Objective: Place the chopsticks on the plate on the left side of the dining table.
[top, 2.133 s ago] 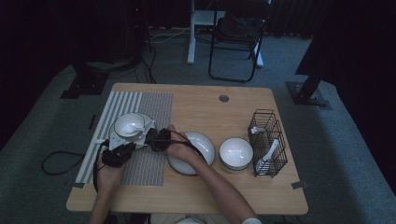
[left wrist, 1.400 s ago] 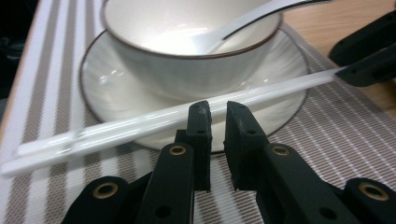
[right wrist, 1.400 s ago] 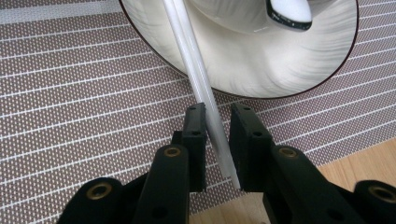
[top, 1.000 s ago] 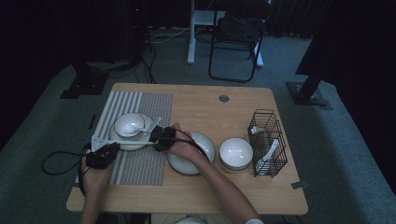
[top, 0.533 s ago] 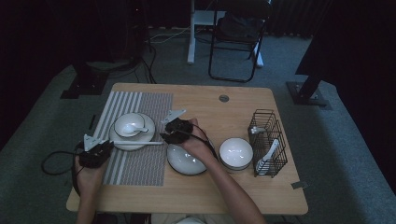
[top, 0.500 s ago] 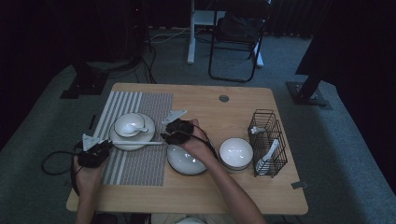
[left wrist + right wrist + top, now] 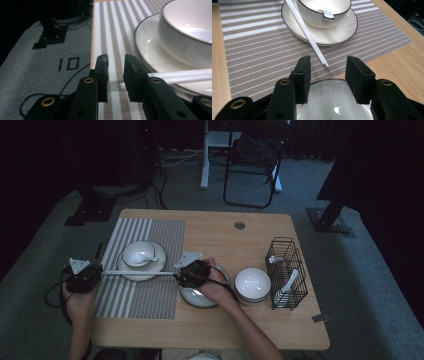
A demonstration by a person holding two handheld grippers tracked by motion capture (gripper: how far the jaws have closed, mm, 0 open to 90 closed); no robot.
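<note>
A pair of white chopsticks (image 7: 137, 273) lies across the near rim of a white plate (image 7: 160, 265), which holds a bowl (image 7: 137, 254) with a spoon (image 7: 150, 257). My left gripper (image 7: 99, 273) sits at the chopsticks' left end. Its jaws have just been opening and stand a little apart (image 7: 116, 58). The chopsticks (image 7: 182, 75) run off behind the right jaw, unpressed. My right gripper (image 7: 177, 276) is at their other end, and its jaws have also just been opening. In the right gripper view it stands open (image 7: 329, 60), and the chopsticks' (image 7: 307, 32) tip lies just ahead on the mat.
A striped placemat (image 7: 145, 300) covers the table's left part. A second white plate (image 7: 200, 299) lies under my right hand, with a white bowl (image 7: 252, 284) to its right. A black wire basket (image 7: 287, 270) holding a spoon stands further right. Bare wood (image 7: 225, 330) runs along the front.
Both grippers have drawn apart: the left one moved left, the right one moved right. The chopsticks now lie free on the plate rim and mat.
</note>
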